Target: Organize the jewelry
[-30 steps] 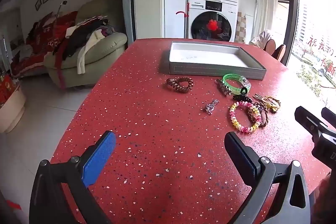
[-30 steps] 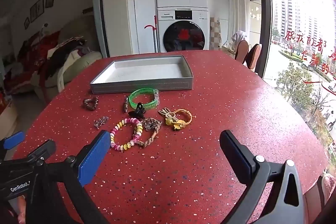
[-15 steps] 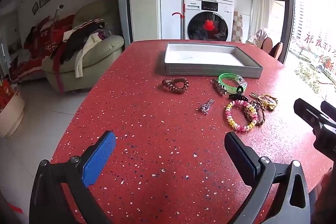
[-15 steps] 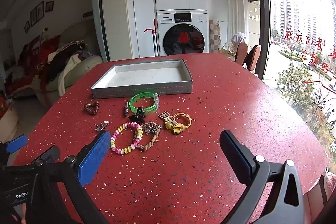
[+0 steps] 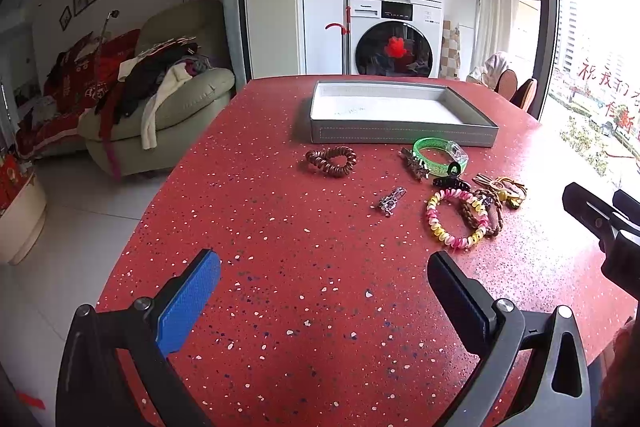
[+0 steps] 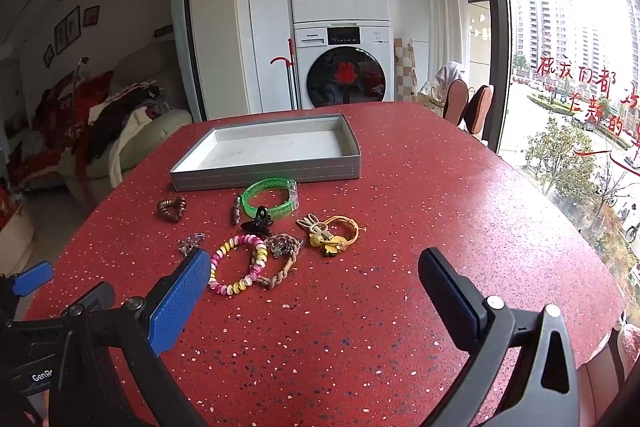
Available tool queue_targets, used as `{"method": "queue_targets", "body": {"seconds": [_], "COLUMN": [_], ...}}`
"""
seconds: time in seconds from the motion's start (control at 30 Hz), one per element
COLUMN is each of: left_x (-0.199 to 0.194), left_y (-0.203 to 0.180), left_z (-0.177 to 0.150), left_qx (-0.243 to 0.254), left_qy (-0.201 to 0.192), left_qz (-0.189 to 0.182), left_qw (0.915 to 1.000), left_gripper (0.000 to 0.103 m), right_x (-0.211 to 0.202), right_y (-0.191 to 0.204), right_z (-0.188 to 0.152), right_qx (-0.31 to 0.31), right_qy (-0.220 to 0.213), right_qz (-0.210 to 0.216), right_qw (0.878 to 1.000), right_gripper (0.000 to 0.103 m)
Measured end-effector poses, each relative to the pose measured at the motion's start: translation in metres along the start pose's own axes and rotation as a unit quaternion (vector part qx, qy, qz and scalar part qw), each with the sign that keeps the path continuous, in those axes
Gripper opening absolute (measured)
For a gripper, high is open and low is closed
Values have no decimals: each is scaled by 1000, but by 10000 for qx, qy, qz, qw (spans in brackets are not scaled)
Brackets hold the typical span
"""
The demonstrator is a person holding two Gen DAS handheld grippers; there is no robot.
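both tools (image 5: 324,279) (image 6: 314,275) agape above table (image 5: 280,347)

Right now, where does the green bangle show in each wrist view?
Left wrist: green bangle right of centre, just in front of the grey tray's near wall.
Right wrist: green bangle left of centre, below the tray.
Shared landmark: black claw clip beside it.

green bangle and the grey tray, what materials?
Green bangle: looks like translucent glittery plastic or resin, with a clear segment that light passes through. Grey tray: probably fabric- or leatherette-wrapped board, matte, with a stitch line along its wall and a pale lining.
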State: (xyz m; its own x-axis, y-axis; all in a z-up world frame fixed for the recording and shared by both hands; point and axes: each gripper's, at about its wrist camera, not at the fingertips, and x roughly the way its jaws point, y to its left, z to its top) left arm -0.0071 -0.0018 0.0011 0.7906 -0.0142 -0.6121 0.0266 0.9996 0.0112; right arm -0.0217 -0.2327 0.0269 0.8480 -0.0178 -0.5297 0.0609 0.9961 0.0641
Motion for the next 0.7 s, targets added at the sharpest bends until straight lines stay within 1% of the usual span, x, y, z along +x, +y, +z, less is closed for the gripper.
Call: {"method": "queue_targets", "body": {"seconds": [0.7], "left_x": [-3], "left_y": [3], "left_z": [-3], "left_qx": [-75], "left_qy": [82], "left_qz": [-15], "left_qw": [9999], "left_gripper": [103], "right_x": [-2], "right_y": [-1], "right_z": [-1], "right_qx": [7], "right_qy": [-22], "right_qz": [27], "right_qw": [10000], "right_gripper": [103]}}
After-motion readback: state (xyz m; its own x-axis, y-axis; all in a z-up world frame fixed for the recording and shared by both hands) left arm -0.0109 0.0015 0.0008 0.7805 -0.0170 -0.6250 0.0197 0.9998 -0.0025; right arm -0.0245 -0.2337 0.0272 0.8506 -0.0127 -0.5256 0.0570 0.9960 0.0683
